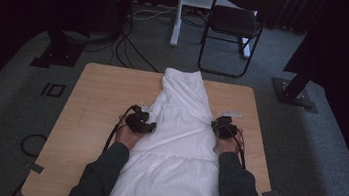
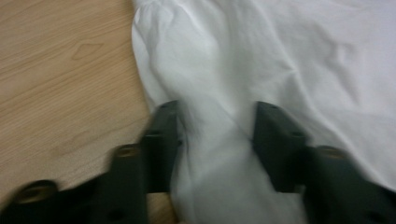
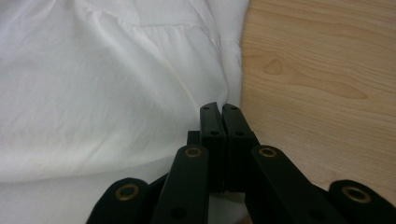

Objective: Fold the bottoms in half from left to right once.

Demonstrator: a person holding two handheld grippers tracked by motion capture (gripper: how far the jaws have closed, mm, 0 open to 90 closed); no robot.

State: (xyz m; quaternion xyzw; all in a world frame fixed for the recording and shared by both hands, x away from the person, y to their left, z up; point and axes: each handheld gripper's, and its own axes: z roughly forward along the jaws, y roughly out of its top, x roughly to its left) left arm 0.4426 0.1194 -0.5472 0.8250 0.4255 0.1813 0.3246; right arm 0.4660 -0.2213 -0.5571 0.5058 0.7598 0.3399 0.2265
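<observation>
High view. Sleeves and forearms are entering from the bottom edge, nearest the lens, and I am steering a tool in each hand. White garment (image 1: 177, 143) is lying lengthwise down the middle of the wooden table (image 1: 102, 99), running from the far edge to the near edge. Left gripper (image 1: 151, 125) is sitting at the cloth's left border, right gripper (image 1: 215, 125) at its right border, about level with each other. Chair (image 1: 234, 22) is standing on the carpet beyond the table, well apart.

Left gripper view. Jaws are standing wide, straddling a raised fold of the garment (image 2: 210, 93) at its edge, with bare table (image 2: 60, 84) just beside. Picture is blurring, so I cannot tell how deep the fold sits. Risk, as I am judging it: closing on a thick bunch could be catching several layers, dragging the underside along and wrinkling the piece rather than lifting one edge.

Right gripper view. Jaws are pressed together, tips at the garment's hem (image 3: 231, 70), where cloth is meeting wood (image 3: 317, 93). I cannot tell whether any fabric is pinched between them; little shows there. Risk: a thin bite on the hem may be slipping free when I lift, leaving one side hanging and the garment skewing toward the left.
</observation>
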